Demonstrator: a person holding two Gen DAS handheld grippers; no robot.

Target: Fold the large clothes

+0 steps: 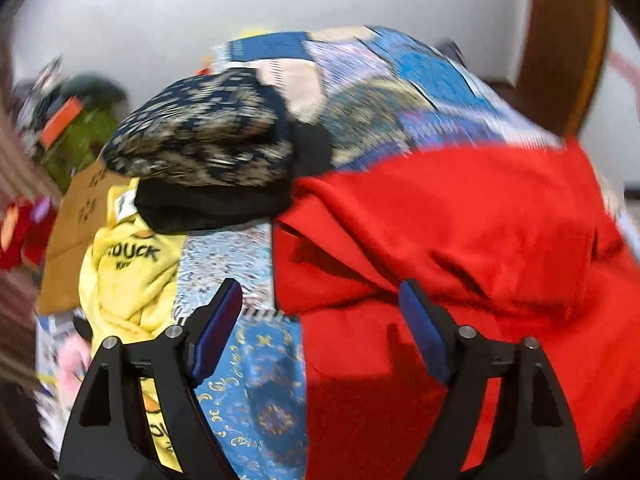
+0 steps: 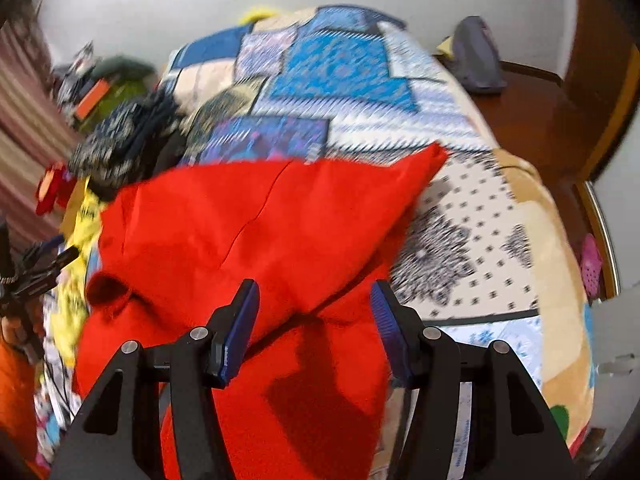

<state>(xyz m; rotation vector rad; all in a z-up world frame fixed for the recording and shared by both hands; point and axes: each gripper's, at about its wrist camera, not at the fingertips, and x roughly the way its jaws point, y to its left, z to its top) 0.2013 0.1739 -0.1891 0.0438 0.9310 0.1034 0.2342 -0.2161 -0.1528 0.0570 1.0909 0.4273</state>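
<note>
A large red garment (image 1: 460, 248) lies rumpled on the patterned bedspread (image 1: 256, 392); it also shows in the right wrist view (image 2: 260, 236), with one corner pointing to the right. My left gripper (image 1: 320, 320) is open above the garment's left edge, holding nothing. My right gripper (image 2: 316, 312) is open above the garment's near part, holding nothing. My left gripper also appears at the left edge of the right wrist view (image 2: 36, 276).
A folded dark patterned pile (image 1: 208, 148) sits on black cloth at the bed's left. A yellow garment (image 1: 132, 272) and a cardboard piece (image 1: 76, 224) lie beside it. A grey bag (image 2: 476, 60) sits on the wooden floor (image 2: 532, 120) to the right.
</note>
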